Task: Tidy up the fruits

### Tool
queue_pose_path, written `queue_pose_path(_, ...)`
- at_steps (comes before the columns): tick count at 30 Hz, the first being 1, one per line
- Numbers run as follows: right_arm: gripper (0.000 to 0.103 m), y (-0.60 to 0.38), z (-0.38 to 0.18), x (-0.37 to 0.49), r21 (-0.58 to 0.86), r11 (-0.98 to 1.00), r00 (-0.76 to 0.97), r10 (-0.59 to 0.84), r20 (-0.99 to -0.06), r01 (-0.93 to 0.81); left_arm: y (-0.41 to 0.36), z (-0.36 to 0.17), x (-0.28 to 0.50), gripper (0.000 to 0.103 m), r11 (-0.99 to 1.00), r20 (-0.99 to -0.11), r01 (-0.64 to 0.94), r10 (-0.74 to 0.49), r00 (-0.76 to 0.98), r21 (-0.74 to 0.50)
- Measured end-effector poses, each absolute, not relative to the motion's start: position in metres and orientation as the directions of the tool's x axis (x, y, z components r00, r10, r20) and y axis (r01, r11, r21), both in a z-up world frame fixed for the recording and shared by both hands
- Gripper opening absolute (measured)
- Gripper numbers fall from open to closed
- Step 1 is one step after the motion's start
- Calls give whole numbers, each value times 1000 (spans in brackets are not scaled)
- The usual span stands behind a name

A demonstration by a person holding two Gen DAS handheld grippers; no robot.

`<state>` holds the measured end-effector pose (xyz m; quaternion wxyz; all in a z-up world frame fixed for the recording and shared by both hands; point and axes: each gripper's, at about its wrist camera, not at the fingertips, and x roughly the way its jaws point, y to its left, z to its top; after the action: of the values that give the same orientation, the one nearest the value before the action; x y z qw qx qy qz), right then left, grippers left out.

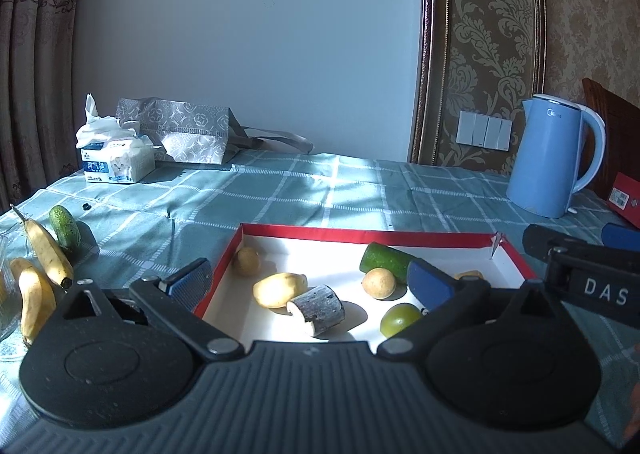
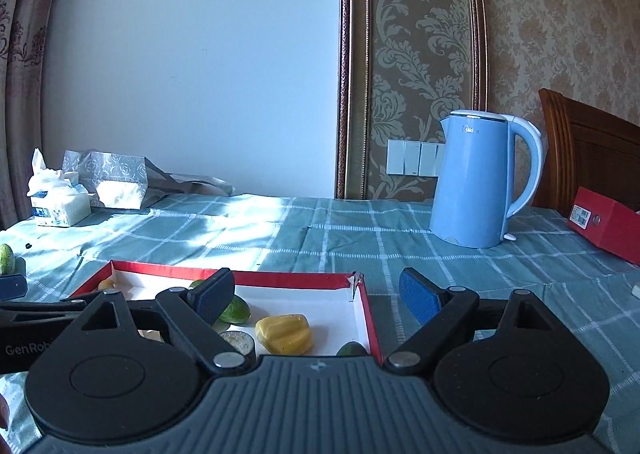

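A red-rimmed white box (image 1: 304, 232) sits on the checked tablecloth. In it lie a yellow potato-like fruit (image 1: 278, 289), a grey cut chunk (image 1: 318, 309), two small round yellow fruits (image 1: 378, 283), a green lime (image 1: 400, 319) and a cucumber piece (image 1: 386, 260). My left gripper (image 1: 310, 282) hangs open and empty over the box's near side. My right gripper (image 2: 320, 296) is open and empty over the box's right corner (image 2: 356, 280), above a yellow star fruit (image 2: 285, 334). Two bananas (image 1: 46, 250) and a small cucumber (image 1: 64, 227) lie left of the box.
A blue kettle (image 2: 476, 182) stands at the back right with a red carton (image 2: 608, 226) beside it. A tissue pack (image 1: 114, 158) and a grey patterned bag (image 1: 188, 130) sit at the back left. A glass dish edge (image 1: 6, 318) lies under the near banana.
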<state>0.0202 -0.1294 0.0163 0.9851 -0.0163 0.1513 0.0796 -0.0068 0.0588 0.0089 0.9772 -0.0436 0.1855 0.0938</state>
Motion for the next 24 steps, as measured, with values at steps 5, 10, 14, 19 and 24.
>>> queue_pose_path(5,90,-129,15,20,-2,987,939,155,-308,-163,54,10,-7,103,979,-375,-196,163,912,-52)
queue_pose_path(10,91,-128,11,25,-16,988,937,139,-322,-152,53,10,-7,103,979,-381,-200,167,910,-49)
queue_pose_path(14,93,-129,10,27,-16,990,939,128,-319,-140,52,9,-7,103,980,-382,-193,162,910,-45)
queue_pose_path(19,95,-128,11,25,-33,990,944,118,-308,-135,51,10,-10,103,980,-377,-190,157,913,-52)
queue_pose_path(24,96,-129,10,24,-40,992,947,103,-304,-120,51,14,-14,103,981,-370,-184,149,917,-60)
